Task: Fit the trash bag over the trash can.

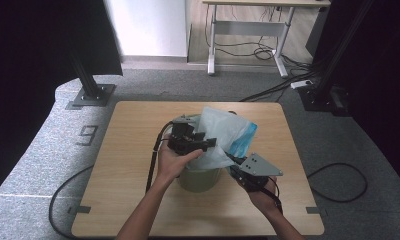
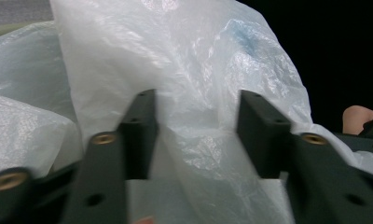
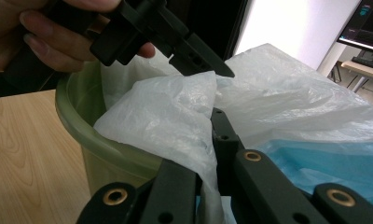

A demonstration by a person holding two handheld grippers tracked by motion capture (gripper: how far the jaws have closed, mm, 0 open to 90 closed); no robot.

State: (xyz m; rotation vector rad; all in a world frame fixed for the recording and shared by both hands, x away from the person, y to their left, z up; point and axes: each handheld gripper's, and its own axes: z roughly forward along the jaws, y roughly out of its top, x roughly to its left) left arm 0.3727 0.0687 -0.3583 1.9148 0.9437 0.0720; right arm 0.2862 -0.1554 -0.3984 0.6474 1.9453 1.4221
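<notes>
At frame centre, your right gripper (image 3: 212,154) pinches the thin, slippery plastic bag (image 1: 219,131) over the green bin (image 3: 89,140) — your left gripper (image 2: 196,116) gapes open; take bunched folds.

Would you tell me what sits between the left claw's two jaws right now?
A fold of the translucent plastic bag fills the gap between the open jaws, seen in the left gripper view.
</notes>
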